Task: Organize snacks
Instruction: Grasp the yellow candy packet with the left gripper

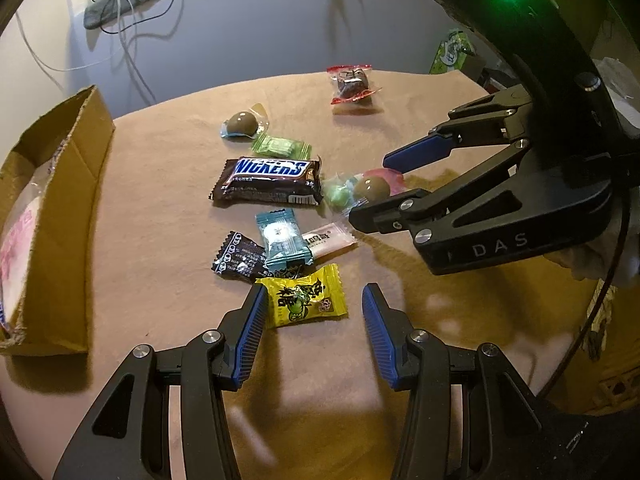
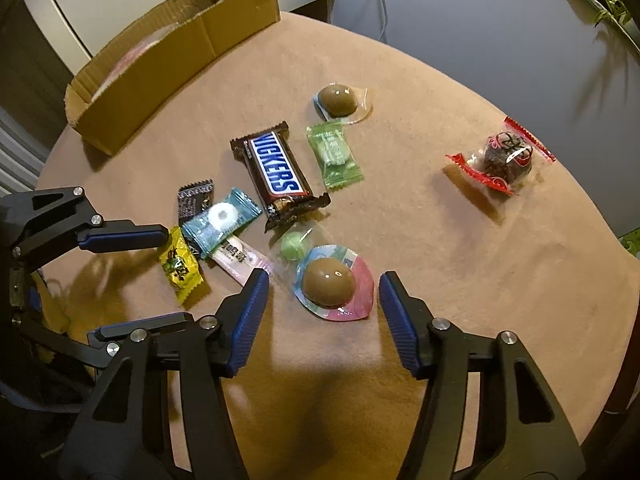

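Right wrist view: right claw (image 2: 324, 308) stands spread astride the chocolate-dome candy (image 2: 330, 286) at 6 o'clock of the counter (image 2: 460, 300); it should settle lower, centre the dome, then pinch gently below its widest part.

Cardboard box (image 1: 60, 216): left side cut off by the left-wrist frame edge; contents only partly seen, a clear bag with pink print (image 1: 16, 248), text unreadable. From the right wrist only a pale sliver shows over the box wall (image 2: 172, 40).

Black wrapper (image 1: 238, 258) and pink-white sachet (image 1: 328, 240): both partly under the teal mint packet (image 1: 282, 238); print too small to read.

Yellow candy (image 2: 180, 266): upper end covered by a left gripper finger (image 2: 120, 236) in the right-wrist view.

Green pack (image 1: 450, 52) behind the table: half hidden, label illegible.

Pink-rimmed chocolate cup (image 1: 376, 186): partly behind the right gripper (image 1: 368, 188) fingers in the left-wrist view; contact unclear.
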`<control>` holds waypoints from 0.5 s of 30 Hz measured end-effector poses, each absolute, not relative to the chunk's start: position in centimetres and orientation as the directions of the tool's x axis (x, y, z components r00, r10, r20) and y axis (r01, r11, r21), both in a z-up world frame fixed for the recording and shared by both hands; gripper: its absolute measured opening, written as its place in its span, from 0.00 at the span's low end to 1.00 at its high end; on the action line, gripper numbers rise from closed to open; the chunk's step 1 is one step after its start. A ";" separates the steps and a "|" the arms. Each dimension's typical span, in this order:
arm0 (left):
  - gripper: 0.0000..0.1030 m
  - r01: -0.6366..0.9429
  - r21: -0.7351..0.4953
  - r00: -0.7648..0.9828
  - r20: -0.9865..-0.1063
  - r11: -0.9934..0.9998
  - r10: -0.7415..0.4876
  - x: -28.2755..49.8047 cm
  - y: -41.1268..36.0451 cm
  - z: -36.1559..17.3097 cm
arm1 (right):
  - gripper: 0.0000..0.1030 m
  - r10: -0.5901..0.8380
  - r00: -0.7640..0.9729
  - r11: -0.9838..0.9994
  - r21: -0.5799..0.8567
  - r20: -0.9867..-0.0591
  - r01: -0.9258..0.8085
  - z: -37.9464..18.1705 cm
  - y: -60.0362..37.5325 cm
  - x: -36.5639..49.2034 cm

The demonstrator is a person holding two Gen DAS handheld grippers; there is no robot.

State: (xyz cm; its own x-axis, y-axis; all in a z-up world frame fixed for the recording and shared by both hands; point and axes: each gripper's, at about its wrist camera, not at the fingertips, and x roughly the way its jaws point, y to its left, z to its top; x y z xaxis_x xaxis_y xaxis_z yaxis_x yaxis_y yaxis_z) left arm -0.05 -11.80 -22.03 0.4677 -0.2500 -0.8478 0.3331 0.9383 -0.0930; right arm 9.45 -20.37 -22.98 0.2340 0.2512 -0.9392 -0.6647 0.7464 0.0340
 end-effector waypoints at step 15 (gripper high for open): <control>0.25 0.327 -0.091 0.486 -0.837 0.941 -0.250 0.0 -10.7 -22.6 | 0.37 0.233 0.229 0.736 0.018 -0.945 -0.677 -23.5 -19.6 9.8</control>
